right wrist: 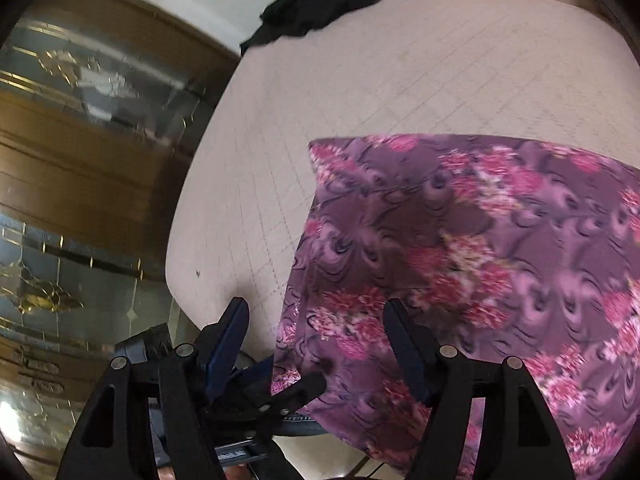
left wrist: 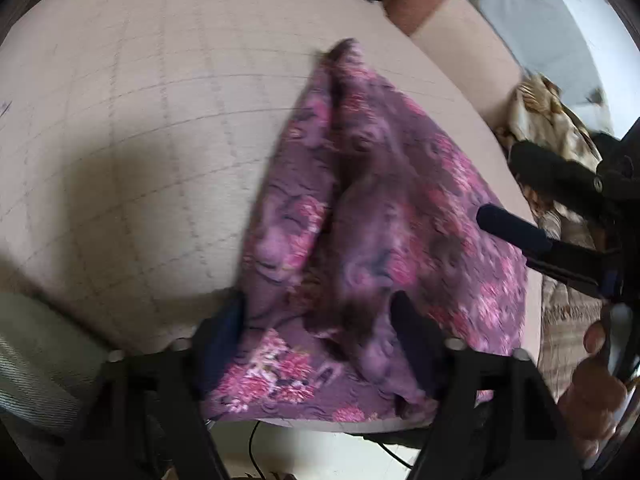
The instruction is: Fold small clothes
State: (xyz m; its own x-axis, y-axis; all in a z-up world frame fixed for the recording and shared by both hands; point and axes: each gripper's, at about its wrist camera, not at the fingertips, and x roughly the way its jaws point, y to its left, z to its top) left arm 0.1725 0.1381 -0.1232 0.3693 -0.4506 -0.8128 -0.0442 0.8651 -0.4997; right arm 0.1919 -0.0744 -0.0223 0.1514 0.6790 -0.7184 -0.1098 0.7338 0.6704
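A purple cloth with pink flowers [left wrist: 400, 208] lies bunched and partly folded on the beige gridded table [left wrist: 140, 140]. My left gripper [left wrist: 318, 304] stands open at the table's near edge, with the cloth's near end lying loose between its fingers. Over the cloth's right edge my right gripper [left wrist: 500, 182] hovers open, nothing in it. In the right wrist view the cloth [right wrist: 480, 248] spreads flat to the right. There the right gripper [right wrist: 316, 306] is open above the cloth's left edge. The left gripper [right wrist: 288, 376] shows below it at the cloth's near corner.
A black garment [right wrist: 320, 4] lies at the table's far edge. A wooden cabinet with glass doors [right wrist: 80, 160] stands left of the table. Patterned brown fabric [left wrist: 552, 128] lies beyond the table's right side. A hand [left wrist: 596, 392] holds the right gripper.
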